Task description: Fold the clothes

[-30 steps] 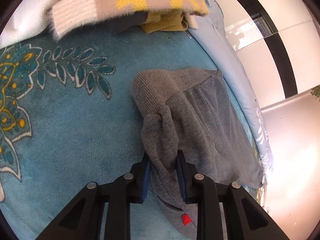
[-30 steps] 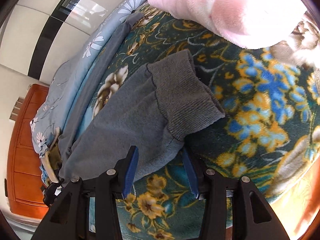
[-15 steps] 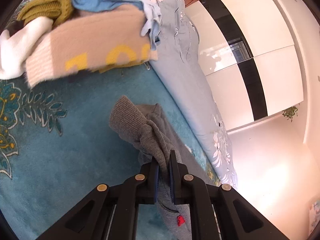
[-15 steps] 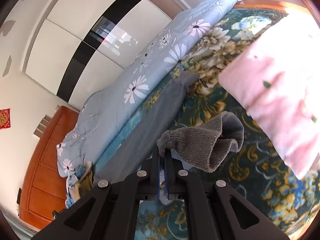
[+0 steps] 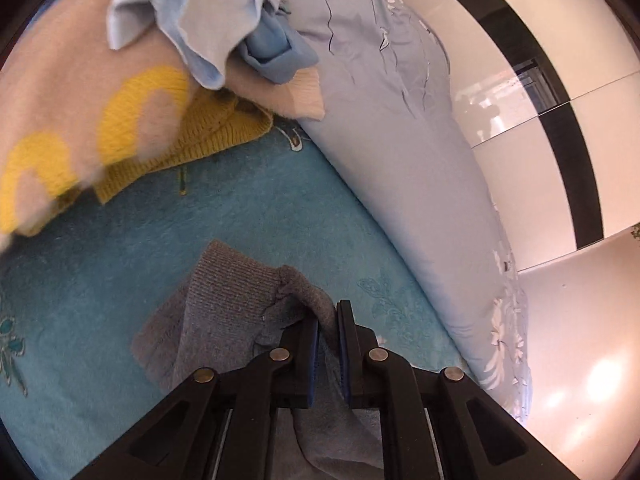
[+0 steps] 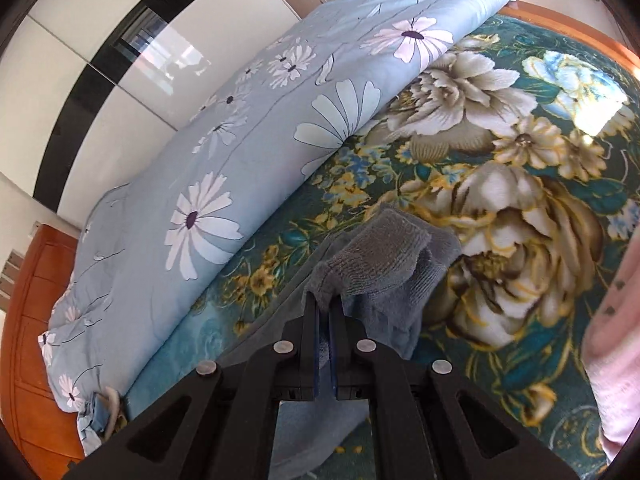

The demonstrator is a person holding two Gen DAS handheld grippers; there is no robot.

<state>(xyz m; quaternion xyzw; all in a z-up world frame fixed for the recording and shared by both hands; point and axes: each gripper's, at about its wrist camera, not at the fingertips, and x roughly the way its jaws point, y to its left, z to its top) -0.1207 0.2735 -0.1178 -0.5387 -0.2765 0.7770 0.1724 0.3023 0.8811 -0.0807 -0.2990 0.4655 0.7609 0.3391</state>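
In the left wrist view, the left gripper (image 5: 328, 322) is clenching a bunched ribbed edge of a grey garment (image 5: 236, 292), the cloth lifting off the teal blanket (image 5: 248, 208) at the frame's 6 o'clock while the rest is trailing flat toward 7 o'clock. A heap of unfolded clothes (image 5: 120, 80), beige with yellow shapes, mustard knit and pale blue, is sitting at 10 to 12 o'clock, and a floral duvet (image 5: 400, 140) is running along 2 o'clock. The yellow shapes are too blurred to read as writing. In the right wrist view, the right gripper (image 6: 326, 306) is pinching the garment's other ribbed end (image 6: 384, 256) just past centre, above the flowered bed cover (image 6: 500, 184), with a pink item (image 6: 616, 344) at 4 o'clock. No label or brand is showing in either view. Judging by this, the first fold of one garment is only beginning; the pile is still waiting.
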